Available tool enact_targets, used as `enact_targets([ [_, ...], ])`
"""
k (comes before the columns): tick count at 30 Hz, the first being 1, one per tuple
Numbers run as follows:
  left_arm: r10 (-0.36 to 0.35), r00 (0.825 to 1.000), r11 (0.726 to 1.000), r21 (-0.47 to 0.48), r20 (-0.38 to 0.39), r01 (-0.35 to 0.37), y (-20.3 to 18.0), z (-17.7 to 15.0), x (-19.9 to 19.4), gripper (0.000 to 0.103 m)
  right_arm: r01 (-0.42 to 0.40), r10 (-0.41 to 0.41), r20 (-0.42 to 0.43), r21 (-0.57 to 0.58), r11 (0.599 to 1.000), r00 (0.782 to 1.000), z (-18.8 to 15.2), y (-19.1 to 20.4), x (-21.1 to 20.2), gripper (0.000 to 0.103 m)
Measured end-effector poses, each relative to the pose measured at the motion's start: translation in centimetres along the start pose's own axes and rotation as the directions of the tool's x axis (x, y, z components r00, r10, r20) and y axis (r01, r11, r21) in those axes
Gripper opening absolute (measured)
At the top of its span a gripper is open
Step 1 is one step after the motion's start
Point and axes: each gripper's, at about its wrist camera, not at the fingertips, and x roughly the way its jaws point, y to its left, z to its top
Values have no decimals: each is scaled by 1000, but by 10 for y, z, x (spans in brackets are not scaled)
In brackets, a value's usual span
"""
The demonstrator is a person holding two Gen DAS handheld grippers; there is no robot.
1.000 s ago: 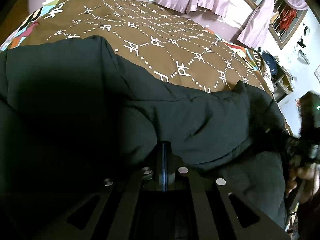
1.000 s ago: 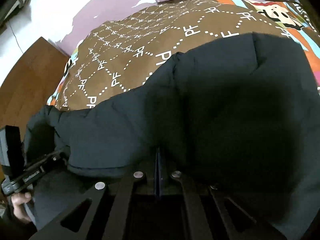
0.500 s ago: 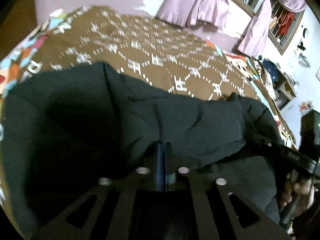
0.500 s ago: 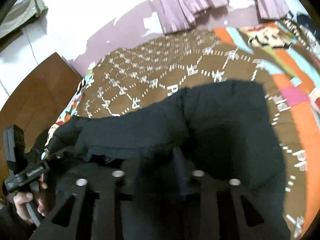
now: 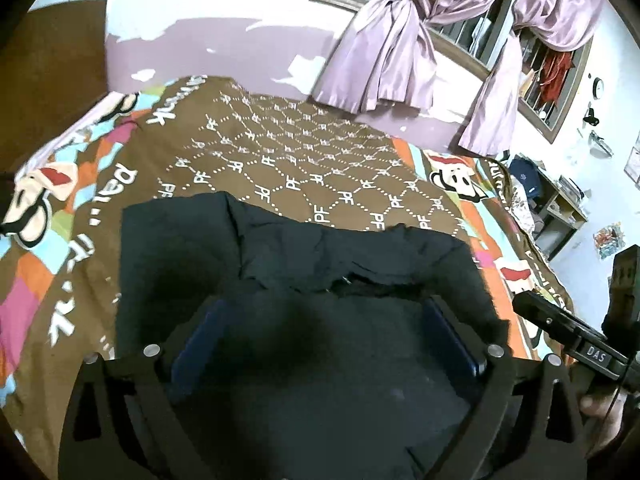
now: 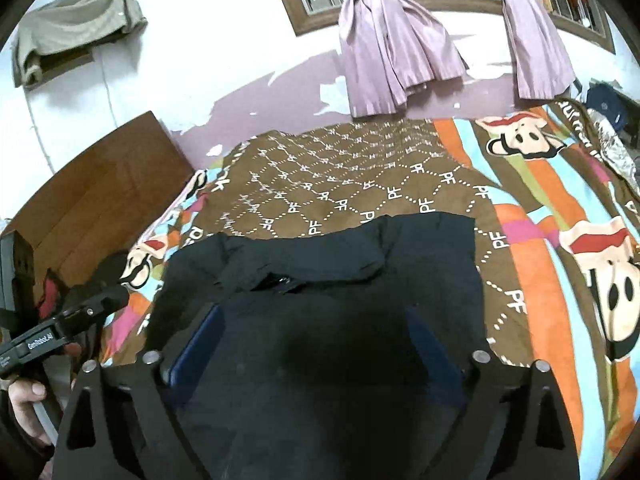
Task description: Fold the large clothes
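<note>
A large black padded jacket [image 5: 304, 264] lies on a bed, on a brown bedspread [image 5: 304, 168] with a white dotted diamond pattern and bright cartoon borders. The jacket is already partly folded: a flap lies doubled over along its far edge, leaving a rough rectangular bundle whose long axis runs left to right across the bed.

Both grippers hover low over the near half of the jacket, side by side. The left gripper [image 5: 320, 332] has its blue-padded fingers spread wide apart, with only dark fabric showing between them and nothing clamped. The right gripper [image 6: 316, 332] is the same, fingers wide apart and holding nothing. The jacket lies directly ahead of and beneath each one; the left gripper sits toward the bundle's left end, the right toward its right end, so neither is clearly nearer.

In judgement, the next fold would need each gripper to pinch an edge of the bundle on its own side.

No containers are in view. Mauve curtains [image 6: 396, 36] hang at a window behind the bed.
</note>
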Motion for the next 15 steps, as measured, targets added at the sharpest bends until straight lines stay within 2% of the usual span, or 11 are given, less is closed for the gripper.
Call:
enact_targets([
  [7,16,998,999,28,61,-18,-30,-29,-80,101,-5,6,11,-55,998,1000,-30,21,-70,96],
  [15,16,997,997,69,72,-21,-62,-66,-140,101,-23,26,25,-91,996,999,-63,40,-125,97],
])
